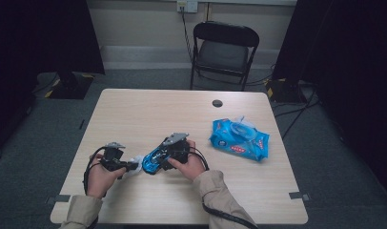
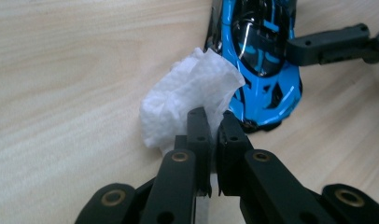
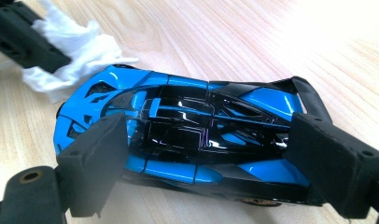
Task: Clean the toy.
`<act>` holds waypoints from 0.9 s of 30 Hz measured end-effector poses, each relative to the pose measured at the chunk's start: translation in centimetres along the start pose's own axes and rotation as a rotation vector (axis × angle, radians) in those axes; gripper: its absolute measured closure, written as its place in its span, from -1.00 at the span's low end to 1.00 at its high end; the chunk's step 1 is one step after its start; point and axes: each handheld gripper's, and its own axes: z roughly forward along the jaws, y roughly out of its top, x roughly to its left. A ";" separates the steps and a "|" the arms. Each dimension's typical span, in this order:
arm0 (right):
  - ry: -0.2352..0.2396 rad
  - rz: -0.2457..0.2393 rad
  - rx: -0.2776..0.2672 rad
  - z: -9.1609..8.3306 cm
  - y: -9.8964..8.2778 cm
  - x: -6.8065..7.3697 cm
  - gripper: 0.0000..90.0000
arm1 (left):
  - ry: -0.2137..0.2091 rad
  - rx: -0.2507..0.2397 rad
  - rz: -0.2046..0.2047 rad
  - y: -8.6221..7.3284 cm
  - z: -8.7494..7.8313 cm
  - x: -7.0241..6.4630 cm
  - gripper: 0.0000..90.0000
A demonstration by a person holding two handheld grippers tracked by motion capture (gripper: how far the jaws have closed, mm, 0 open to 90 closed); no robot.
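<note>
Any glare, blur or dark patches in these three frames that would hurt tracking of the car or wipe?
High view: room edges black, table evenly lit, toy car small and soft. Left gripper view: the left gripper sharp, the wipe nearly blown out, car roof streaked with glare. Right gripper view: the right gripper slightly soft at its near pads, bright washout on the table at the top right.

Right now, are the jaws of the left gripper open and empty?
No, the left gripper has its jaws closed on a white wet wipe, held against the nose of the blue toy car.

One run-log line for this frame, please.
left hand-held gripper: shut on white wipe | right hand-held gripper: shut on blue toy car | wipe at car's end
</note>
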 end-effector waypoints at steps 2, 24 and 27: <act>0.001 -0.001 -0.002 0.0 0.0 0.0 -0.73 | -0.003 -0.015 -0.007 -0.5 -0.2 -0.2 0.91; 0.040 0.010 -0.026 -1.2 -0.2 -0.6 -0.68 | 0.019 -0.102 0.087 1.3 -2.9 -1.9 0.88; 0.067 0.037 -0.053 -2.3 0.0 -1.3 -0.68 | 0.013 -0.110 0.106 2.0 -3.0 -2.7 0.88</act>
